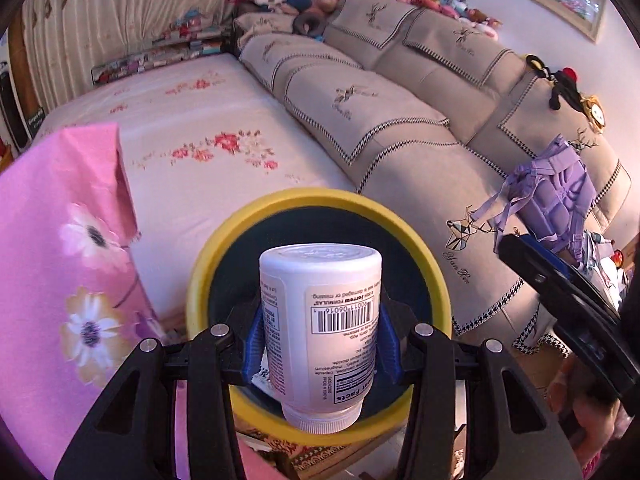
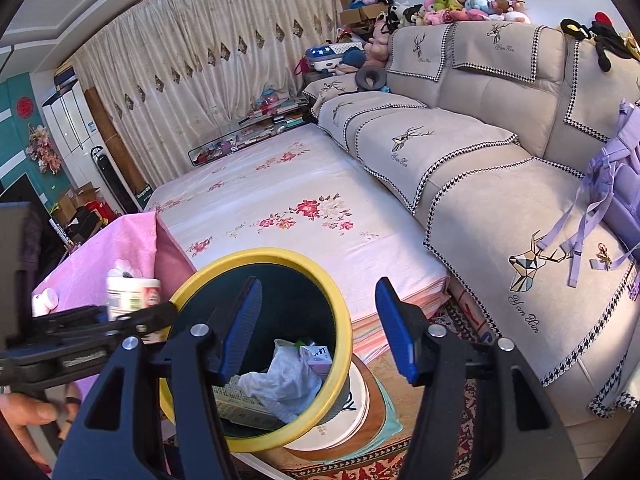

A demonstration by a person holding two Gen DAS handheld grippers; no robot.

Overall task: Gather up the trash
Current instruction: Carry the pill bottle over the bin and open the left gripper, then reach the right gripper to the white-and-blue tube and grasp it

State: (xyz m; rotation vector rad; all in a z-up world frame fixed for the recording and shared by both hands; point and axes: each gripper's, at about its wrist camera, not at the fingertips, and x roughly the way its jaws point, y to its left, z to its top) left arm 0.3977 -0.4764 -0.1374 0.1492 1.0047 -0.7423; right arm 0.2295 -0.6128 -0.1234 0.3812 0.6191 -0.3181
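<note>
White bottle (image 1: 320,328) clamped in left fingers (image 1: 251,344), over bin (image 1: 436,272)

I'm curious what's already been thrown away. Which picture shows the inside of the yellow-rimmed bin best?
The right wrist view: the bin lies open below, showing crumpled paper and a small carton. In the left wrist view, the white bottle held by the left gripper hides most of it.
</note>
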